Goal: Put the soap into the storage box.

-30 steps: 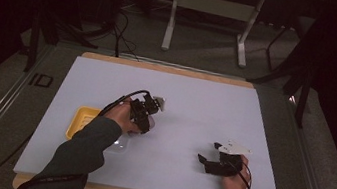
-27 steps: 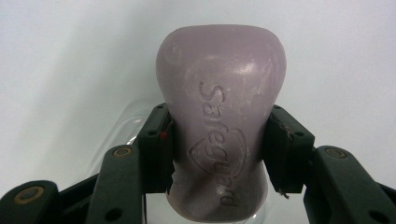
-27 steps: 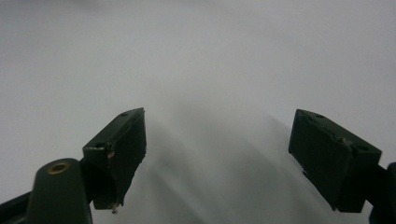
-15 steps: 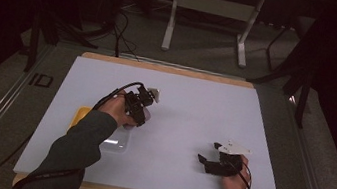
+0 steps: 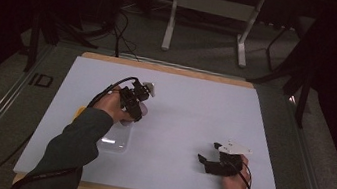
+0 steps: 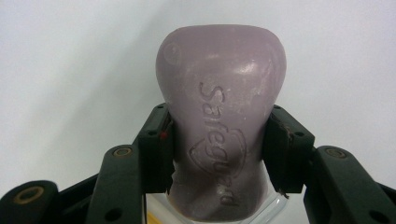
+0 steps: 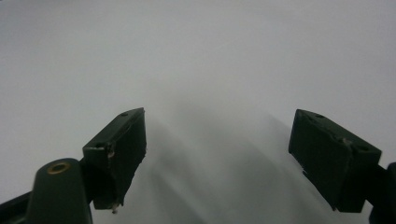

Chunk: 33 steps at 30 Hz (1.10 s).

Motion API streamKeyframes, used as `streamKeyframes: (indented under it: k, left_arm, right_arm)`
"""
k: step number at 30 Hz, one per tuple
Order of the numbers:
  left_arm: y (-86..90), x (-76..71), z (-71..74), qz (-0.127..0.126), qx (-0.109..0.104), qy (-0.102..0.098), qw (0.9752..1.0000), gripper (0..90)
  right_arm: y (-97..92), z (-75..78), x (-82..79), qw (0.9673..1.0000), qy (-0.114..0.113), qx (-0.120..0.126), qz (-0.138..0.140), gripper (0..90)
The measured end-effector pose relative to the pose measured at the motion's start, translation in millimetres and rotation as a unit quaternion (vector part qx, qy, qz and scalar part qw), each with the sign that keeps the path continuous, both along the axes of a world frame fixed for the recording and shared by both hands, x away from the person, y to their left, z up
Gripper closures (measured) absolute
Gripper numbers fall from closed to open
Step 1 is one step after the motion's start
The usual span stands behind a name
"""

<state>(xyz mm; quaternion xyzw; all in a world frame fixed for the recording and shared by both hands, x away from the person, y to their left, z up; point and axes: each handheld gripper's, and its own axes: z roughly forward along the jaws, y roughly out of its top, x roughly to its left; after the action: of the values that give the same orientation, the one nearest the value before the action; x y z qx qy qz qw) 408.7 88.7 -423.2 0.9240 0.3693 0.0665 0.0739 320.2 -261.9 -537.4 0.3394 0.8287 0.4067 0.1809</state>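
Over the white table [image 5: 187, 127], left claw [image 6: 217, 140] grips soap bar [image 6: 219, 93].

We lose the soap bar's [image 6: 219, 135] lower end at the frame edge, its flanks covered by the left claw [image 6: 218, 149]; beneath the claw, a clear container [image 6: 275, 210] is barely glimpsed.

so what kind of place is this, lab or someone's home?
Probably a lab or data-collection workspace: a white-topped table in a dark room, loose cables on the floor, a metal stand behind, and handheld grippers, the left gripper clamping purple soap.
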Motion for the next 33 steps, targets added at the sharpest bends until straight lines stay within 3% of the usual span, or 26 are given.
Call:
streamKeyframes:
  k: [33]
  left_arm:
    - [38.7,3.5,7.1,0.033,0.0,0.001,0.9994,50.0]
  right_arm:
    - [0.2,0.0,-0.4,1.0,-0.002,-0.001,0.0,18.7]
